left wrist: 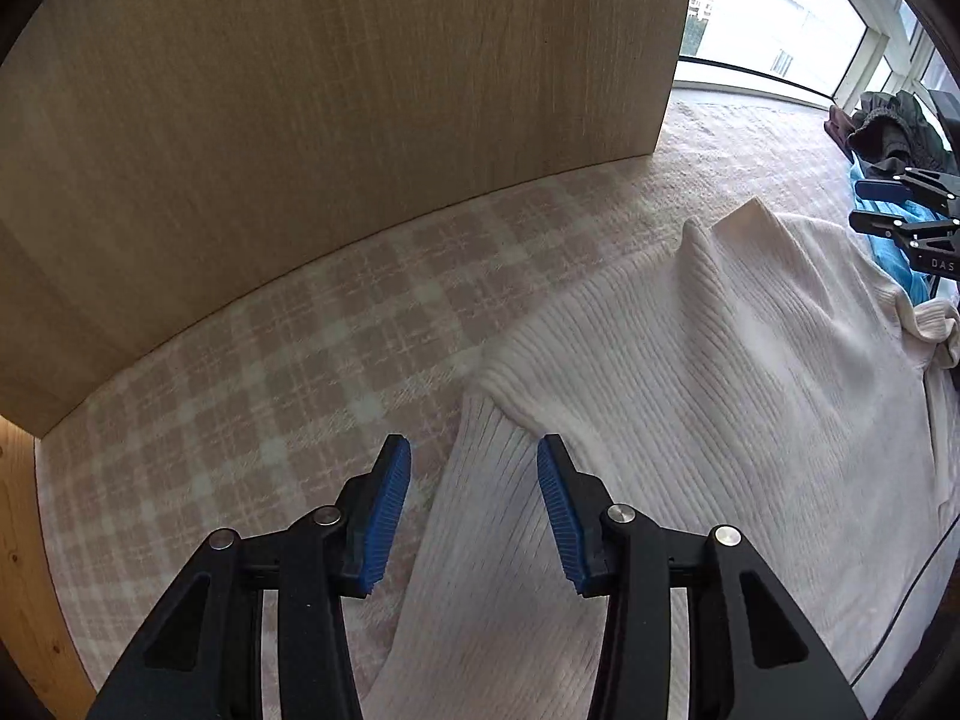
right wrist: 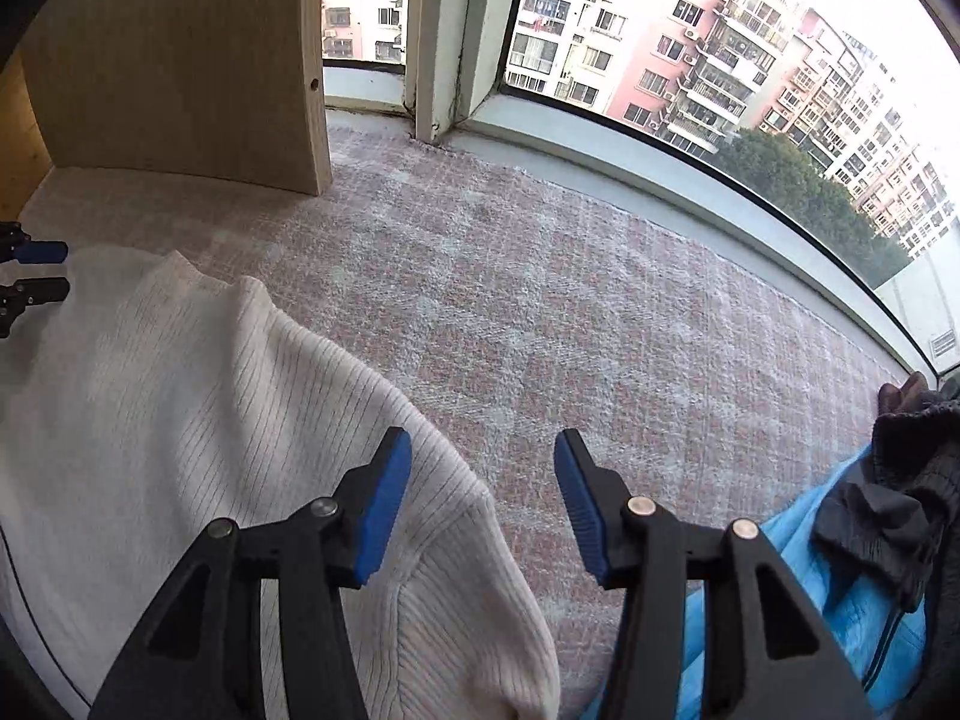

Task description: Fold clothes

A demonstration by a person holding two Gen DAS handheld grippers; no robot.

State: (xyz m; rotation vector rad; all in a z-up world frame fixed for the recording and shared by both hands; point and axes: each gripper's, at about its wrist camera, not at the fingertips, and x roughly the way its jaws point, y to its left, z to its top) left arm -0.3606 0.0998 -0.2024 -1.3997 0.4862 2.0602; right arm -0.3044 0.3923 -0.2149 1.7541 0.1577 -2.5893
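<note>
Checked pink-and-cream bedding covers the bed, bounded by a light wooden panel on its far side. Left wrist view: the left tongs stand partly open and empty, poised over the ribbed cream sweater, which lies spread flat on the bedding. The right tongs show at the right edge, above the sweater's far side.

Right wrist view: the right tongs stand partly open, holding nothing; one blue pad is over the sweater's edge, the other over bare bedding. A blue garment and a dark garment lie at the right. A window faces apartment blocks.
</note>
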